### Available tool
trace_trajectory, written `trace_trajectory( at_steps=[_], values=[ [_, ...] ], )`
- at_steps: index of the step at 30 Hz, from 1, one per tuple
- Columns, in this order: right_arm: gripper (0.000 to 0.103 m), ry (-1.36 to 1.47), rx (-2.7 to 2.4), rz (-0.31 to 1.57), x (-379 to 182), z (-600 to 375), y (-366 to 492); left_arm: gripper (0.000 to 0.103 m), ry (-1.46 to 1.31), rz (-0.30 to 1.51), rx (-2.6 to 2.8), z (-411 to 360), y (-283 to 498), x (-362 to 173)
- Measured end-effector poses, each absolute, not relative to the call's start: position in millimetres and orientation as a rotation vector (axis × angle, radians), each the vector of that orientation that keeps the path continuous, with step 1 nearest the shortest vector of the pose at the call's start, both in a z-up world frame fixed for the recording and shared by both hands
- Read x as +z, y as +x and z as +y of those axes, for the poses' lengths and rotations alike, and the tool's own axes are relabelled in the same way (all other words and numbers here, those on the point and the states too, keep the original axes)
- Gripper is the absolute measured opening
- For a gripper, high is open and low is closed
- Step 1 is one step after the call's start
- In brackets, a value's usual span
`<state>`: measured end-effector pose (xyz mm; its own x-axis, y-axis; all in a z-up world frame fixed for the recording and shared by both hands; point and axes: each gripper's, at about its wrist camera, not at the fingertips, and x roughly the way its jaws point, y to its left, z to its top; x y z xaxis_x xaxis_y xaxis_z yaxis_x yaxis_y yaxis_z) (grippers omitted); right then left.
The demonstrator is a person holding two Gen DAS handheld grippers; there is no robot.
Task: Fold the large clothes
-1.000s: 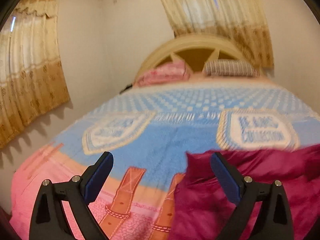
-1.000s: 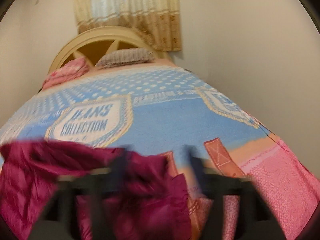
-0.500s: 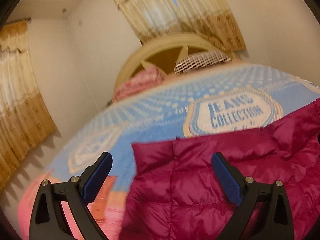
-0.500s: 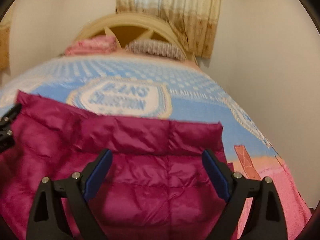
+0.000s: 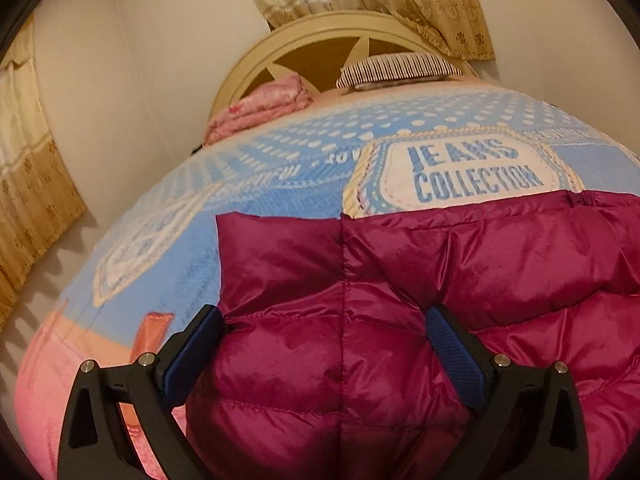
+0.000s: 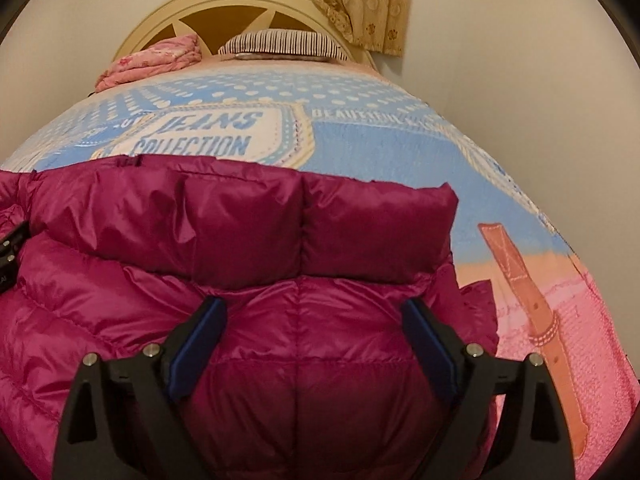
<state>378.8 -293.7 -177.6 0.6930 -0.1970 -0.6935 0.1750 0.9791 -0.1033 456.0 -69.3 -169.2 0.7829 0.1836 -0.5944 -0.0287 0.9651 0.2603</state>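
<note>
Both tongs stand with their jaws wide apart and nothing clamped between them. Seen from its own camera, the left gripper (image 5: 323, 334) hangs low over the left end of the magenta puffer jacket (image 5: 400, 304), one blue pad at the jacket's left edge and the other over its quilted surface; whether the pads touch the fabric cannot be told. The right gripper (image 6: 311, 328) hangs likewise over the jacket's (image 6: 248, 280) right end, both pads above the padded cloth, just behind the puffy band that runs along its far edge. The jacket lies spread across the near part of the bed, on a blue and pink blanket (image 5: 280, 184) printed with a "JEANS COLLECTION" badge, its far edge roughly level with that badge and its two ends well short of the blanket's side edges. A striped pillow (image 6: 280, 42) and a folded pink cloth (image 6: 156, 58) sit at the headboard end, well apart from it. As for progress, the garment looks laid out broad and fairly flat, and no fold across it is visible, so the folding itself seems barely begun: taking hold of the two ends, bringing them over, and squaring the bundle all appear to remain.
</note>
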Motion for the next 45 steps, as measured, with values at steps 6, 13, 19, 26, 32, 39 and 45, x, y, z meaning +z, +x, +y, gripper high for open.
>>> trace_trajectory(
  at_steps=[6,13,19,26,32,39,45],
  values=[
    [0.095,-0.025,-0.208,0.816,-183.5,-294.6,388.3,0.102,0.237,0.709,0.121,-68.9,462.5,-175.9],
    [0.098,-0.012,-0.203,0.869,-190.5,-297.3,395.1,0.102,0.228,0.744,0.12,-65.6,466.6,-180.5],
    [0.099,-0.011,-0.206,0.886,-192.7,-297.2,397.7,0.102,0.228,0.757,0.119,-65.1,467.7,-182.1],
    [0.1,-0.009,-0.213,0.895,-193.7,-297.7,399.5,0.102,0.23,0.76,0.12,-64.2,467.9,-182.3],
    [0.1,-0.024,-0.225,0.898,-194.1,-295.9,401.3,0.102,0.233,0.762,0.121,-65.1,468.8,-182.7],
    [0.095,-0.054,-0.242,0.891,-173.8,-287.2,390.3,0.102,0.217,0.758,0.081,-57.3,435.9,-151.2],
    [0.098,-0.037,-0.158,0.73,-125.5,-234.8,364.7,0.102,0.158,0.738,0.074,-41.5,408.3,-152.6]
  ],
)
